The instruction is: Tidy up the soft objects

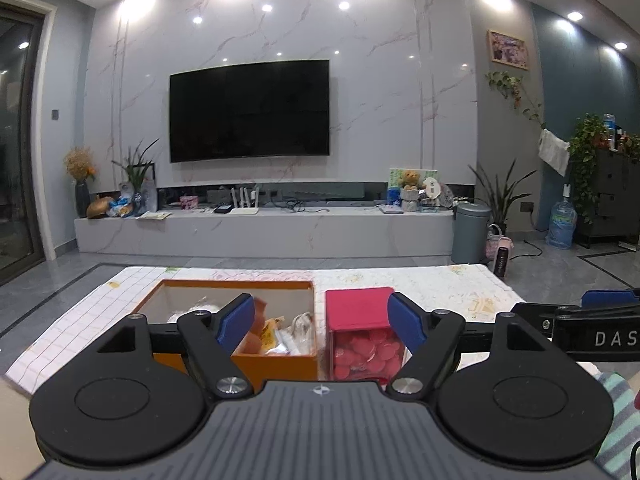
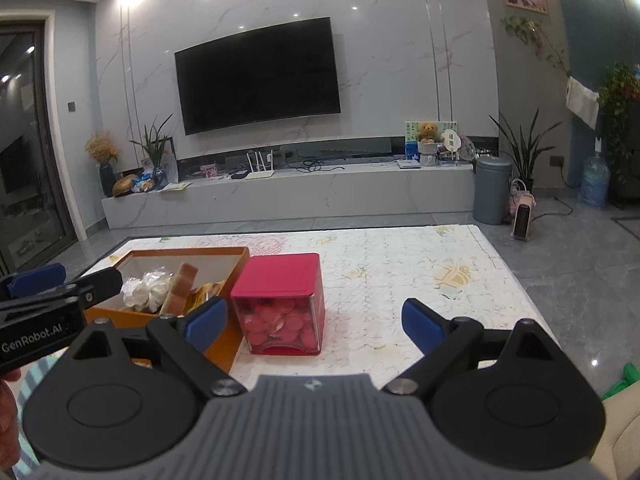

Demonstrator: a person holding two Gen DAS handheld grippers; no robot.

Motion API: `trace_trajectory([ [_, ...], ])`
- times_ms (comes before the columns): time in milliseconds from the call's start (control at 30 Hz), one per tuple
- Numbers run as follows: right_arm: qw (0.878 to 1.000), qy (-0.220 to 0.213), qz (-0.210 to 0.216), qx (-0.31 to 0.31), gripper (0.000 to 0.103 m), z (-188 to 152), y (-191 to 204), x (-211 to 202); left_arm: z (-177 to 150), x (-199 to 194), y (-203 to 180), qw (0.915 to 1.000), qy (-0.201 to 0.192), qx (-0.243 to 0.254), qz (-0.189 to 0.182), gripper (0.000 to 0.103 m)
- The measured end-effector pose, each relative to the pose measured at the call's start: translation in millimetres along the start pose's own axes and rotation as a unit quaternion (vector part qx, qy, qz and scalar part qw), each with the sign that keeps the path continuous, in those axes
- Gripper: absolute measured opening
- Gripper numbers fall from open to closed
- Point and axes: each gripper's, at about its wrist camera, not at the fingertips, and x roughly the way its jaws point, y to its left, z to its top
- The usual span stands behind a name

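**Blue pads wide, soft goods boxed**

Blue-padded, our left gripper [image 1: 322, 322] & right gripper [image 2: 314, 322] hover w/ fingers spread, gripping nothing, likely kept clear above the table [image 2: 400, 264]. Soft objects [image 2: 146, 290] sit inside the orange box [image 2: 224, 344]; beside it, the red-lidded clear box [image 2: 280, 304] holds pink pieces. Fits sorting begun or finished.

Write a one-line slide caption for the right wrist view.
Open right gripper hovers before a red-lidded clear box beside an open orange box on the patterned table.
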Motion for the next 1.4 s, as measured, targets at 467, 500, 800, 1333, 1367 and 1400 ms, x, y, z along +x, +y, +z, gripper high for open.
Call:
trace_trajectory([
  [467,1.0,0.017,0.01,-0.01,0.093,-10,27,-16,-10,-18,9,0.9992,0.04,-0.002,-0.002,0.09],
  [500,1.0,0.022,0.011,-0.011,0.093,-11,27,-17,-9,-19,8,0.999,0.045,-0.003,-0.003,0.09],
  [800,0.999,0.042,0.008,-0.023,0.093,-17,35,-31,-17,-32,13,0.998,0.062,-0.012,-0.003,0.09],
  [1333,0.998,0.046,0.005,-0.044,0.093,-19,50,-38,-20,-34,19,0.9974,0.07,-0.017,0.005,0.09],
  [1367,0.998,0.046,0.005,-0.043,0.093,-20,50,-38,-20,-35,20,0.9974,0.069,-0.018,0.006,0.09],
  [1400,0.998,0.047,0.005,-0.043,0.093,-20,50,-38,-19,-35,20,0.9974,0.069,-0.02,0.007,0.09],
])
